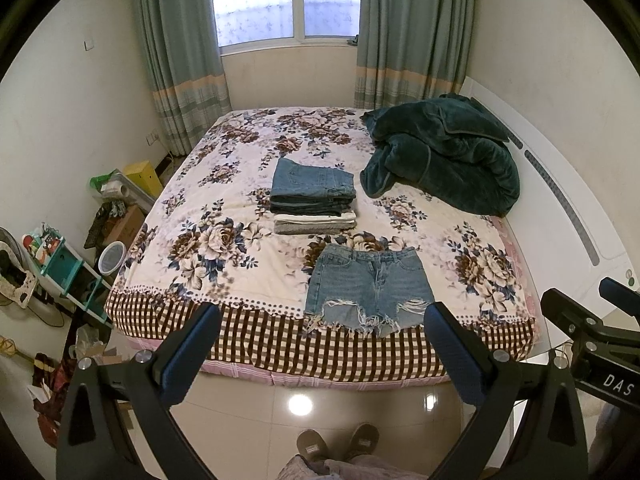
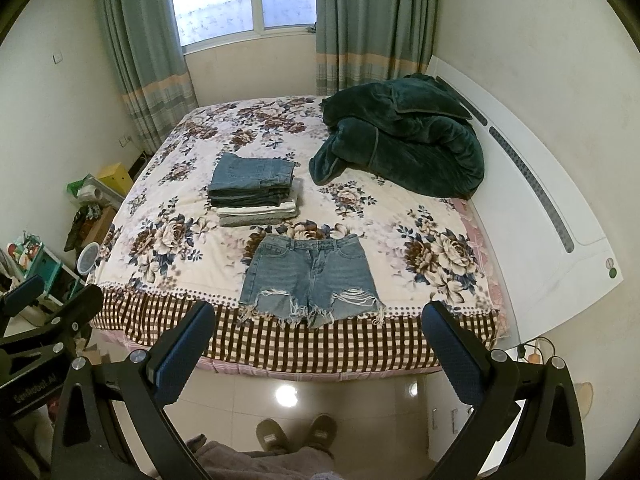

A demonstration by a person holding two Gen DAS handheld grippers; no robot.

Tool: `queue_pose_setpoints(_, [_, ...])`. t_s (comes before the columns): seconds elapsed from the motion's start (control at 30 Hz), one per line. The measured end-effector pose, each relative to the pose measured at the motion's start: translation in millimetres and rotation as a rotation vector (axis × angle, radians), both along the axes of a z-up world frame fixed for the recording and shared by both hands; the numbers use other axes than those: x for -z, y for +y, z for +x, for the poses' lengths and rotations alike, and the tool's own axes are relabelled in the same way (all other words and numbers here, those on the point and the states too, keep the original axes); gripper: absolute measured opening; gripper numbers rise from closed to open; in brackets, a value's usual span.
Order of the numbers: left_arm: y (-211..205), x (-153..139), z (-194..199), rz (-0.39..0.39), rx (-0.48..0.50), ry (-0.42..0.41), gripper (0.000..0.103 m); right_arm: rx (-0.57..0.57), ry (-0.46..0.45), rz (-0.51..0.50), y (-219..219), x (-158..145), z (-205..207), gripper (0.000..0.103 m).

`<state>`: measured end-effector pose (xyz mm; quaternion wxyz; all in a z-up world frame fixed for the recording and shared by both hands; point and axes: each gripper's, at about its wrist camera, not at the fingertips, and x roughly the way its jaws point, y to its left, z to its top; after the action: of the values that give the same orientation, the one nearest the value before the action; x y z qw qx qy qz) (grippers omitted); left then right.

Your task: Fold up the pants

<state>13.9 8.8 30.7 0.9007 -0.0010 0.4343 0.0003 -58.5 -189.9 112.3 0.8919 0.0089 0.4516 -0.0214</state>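
We held both grippers back from the bed, over the tiled floor and above our slippers, each with its jaws spread wide and nothing between them. The left gripper and the right gripper stood side by side at much the same height; each showed at the edge of the other's view, the right one at 3 o'clock in the left wrist view, the left one at 9 o'clock in the right wrist view.

The denim shorts lay flat on the floral bedspread at the near edge of the mattress, waistband away from us and the frayed hems toward us, just reaching the checked border. Their waistband-to-hem axis ran from 12 to 6 o'clock, and the width ran 9 to 3. From the left gripper they lay ahead at about 1 o'clock; from the right gripper they lay ahead at about 11 to 12 o'clock. So the garment sat between the two claws, neither plainly nearer, and we judged the left suited to the left leg hem and the right to the right.

Beyond the shorts, at 12 o'clock, stood a stack of folded clothes, close to the waistband but apart from it. A dark green blanket lay heaped at 2 o'clock, well clear.

No fold had been started yet.
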Motion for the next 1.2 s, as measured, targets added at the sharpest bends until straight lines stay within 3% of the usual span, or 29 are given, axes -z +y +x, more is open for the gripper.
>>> queue_pose_setpoints(0.53, [2.5,-7.6,4.8,-0.013,0.005,0.004,0.103,0.001,0.005,0.000,8.4,1.4,-3.2,0.103])
queue_pose_setpoints(0.8, [9.7,-6.9,18.6,-0.005,-0.013,-0.012,0.103,0.042,0.033,-0.022,15.6,28.6,-1.1,0.103])
queue_pose_setpoints(1.03, [15.9,47.0,60.0,0.041,-0.028,0.016,0.103,0.103,0.074,-0.058,9.5,75.3,41.6,0.103])
queue_pose_setpoints(1.2, [6.4,93.0,98.6,0.106,-0.066,0.076,0.103,0.083,0.131,-0.062,-4.2,119.3,98.2,0.103])
